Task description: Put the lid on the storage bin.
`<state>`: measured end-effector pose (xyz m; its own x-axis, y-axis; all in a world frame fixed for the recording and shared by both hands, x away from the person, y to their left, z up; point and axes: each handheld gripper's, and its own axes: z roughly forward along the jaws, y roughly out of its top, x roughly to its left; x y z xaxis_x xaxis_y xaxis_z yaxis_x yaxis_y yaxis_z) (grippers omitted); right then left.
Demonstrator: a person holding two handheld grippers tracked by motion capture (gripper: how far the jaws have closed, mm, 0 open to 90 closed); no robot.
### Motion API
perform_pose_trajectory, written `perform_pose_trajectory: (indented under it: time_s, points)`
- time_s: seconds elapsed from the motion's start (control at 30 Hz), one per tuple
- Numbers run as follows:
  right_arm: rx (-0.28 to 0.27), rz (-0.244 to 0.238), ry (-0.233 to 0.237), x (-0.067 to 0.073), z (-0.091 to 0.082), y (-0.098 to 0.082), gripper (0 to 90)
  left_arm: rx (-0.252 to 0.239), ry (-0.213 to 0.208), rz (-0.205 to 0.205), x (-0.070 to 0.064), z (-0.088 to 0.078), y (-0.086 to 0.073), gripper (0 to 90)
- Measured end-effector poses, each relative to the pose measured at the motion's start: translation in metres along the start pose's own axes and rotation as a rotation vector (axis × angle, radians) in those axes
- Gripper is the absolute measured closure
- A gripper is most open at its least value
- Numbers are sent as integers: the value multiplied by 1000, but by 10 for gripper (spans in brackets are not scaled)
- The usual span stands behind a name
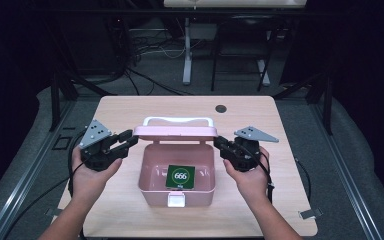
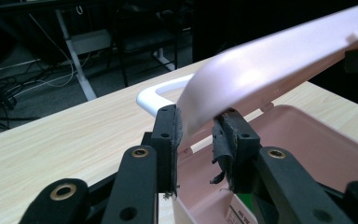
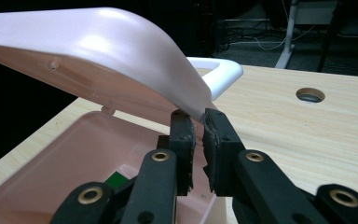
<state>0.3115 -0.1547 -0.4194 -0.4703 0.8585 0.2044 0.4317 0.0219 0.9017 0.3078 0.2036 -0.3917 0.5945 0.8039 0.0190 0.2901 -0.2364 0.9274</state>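
High view, hands: person's forearms enter over the table's (image 1: 130,107) near edge; left gripper (image 1: 126,140) and right gripper (image 1: 220,145) pinch opposite ends of the lid (image 1: 175,132).
High view, box: pink box (image 1: 176,196) sits mid-table towards the near edge, lid raised, a green card (image 1: 180,176) inside; bare table on both sides.
Left gripper view: pads (image 2: 177,128) pinch the lid's edge (image 2: 270,60); white handle (image 2: 156,93) behind, open tabletop beyond.
Right gripper view: jaws nearly together, pinching the lid's corner (image 3: 198,109); table hole (image 3: 310,94) well apart.
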Motion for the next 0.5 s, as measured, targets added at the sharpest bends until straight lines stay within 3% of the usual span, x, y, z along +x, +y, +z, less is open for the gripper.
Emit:
perform_pose_trajectory:
  time_s: [0.5]
  points:
    - [7, -11, 13, 1, -8, -3, 810, -3, -24, -1, -3, -5, 2, 701]
